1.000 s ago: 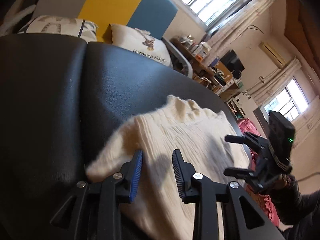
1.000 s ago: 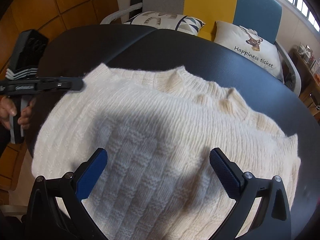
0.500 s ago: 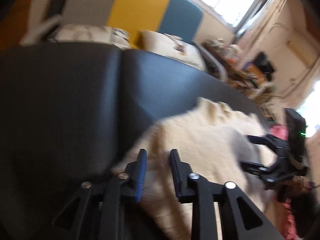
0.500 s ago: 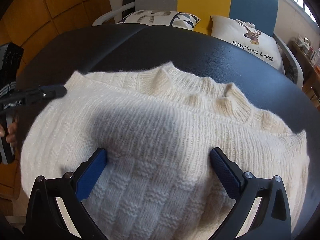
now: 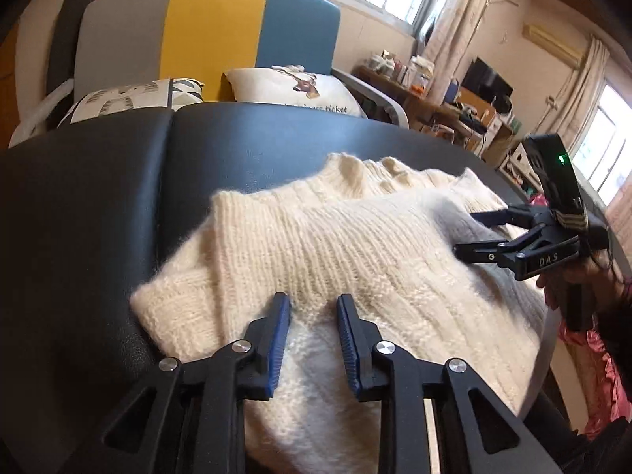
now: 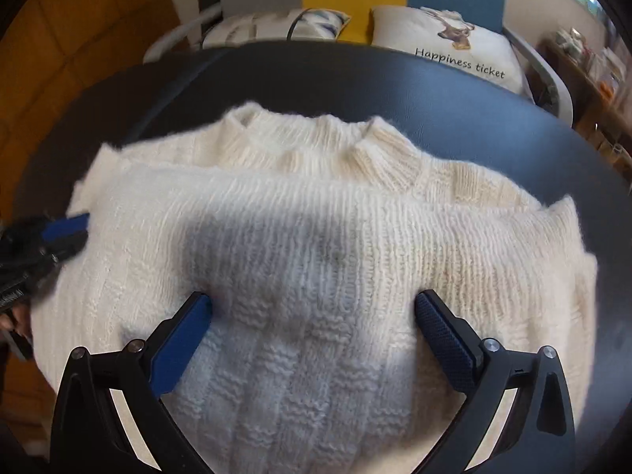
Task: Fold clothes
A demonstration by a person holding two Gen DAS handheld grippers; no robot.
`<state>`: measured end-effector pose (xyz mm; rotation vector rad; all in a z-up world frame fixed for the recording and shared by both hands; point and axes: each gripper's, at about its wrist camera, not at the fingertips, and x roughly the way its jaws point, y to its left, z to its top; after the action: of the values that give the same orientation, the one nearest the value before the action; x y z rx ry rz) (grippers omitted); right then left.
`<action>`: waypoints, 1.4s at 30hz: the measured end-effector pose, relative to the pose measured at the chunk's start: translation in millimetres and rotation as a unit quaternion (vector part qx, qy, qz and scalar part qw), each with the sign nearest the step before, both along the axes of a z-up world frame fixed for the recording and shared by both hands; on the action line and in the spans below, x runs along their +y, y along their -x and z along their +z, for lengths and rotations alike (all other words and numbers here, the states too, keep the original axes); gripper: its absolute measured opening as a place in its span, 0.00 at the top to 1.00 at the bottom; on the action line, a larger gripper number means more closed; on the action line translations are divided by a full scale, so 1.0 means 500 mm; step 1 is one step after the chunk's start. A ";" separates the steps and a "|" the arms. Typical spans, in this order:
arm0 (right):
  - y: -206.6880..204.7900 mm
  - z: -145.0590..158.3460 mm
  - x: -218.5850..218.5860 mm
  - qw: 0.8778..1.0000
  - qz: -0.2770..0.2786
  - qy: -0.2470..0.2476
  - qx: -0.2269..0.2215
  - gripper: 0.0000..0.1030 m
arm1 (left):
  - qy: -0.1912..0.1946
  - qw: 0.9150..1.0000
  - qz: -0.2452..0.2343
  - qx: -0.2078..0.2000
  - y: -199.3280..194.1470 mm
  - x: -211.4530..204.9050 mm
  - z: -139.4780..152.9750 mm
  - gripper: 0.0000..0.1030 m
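So the cream knit sweater (image 6: 308,237) is lying on the black padded table (image 5: 98,205), with its lower part folded up over the chest so the ribbed collar (image 6: 316,146) pokes out just past the fold, on the far side from both claws. The right claw (image 6: 312,308) sits over the middle of the folded layer, jaws spread wide, nothing pinched. The left claw (image 5: 312,308) is at the sweater's left edge with a narrow gap between its blue pads (image 5: 280,339); the knit lies under them and I can't tell if they're touching it. Beyond the table, straight ahead of both claws, there's a grey-yellow-blue sofa (image 5: 213,35) with two printed cushions (image 6: 446,43).
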<state>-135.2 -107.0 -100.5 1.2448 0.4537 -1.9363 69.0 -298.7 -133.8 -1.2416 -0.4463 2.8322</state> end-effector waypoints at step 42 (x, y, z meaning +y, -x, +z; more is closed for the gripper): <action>-0.111 0.038 0.276 0.999 -0.024 -0.006 -0.030 0.00 | 0.002 0.996 -0.084 0.033 -0.068 0.178 0.090 0.71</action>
<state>-79.9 31.0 -81.6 1.3287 0.4083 -1.9332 103.2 -209.8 -88.6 -1.1236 -0.3168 2.7247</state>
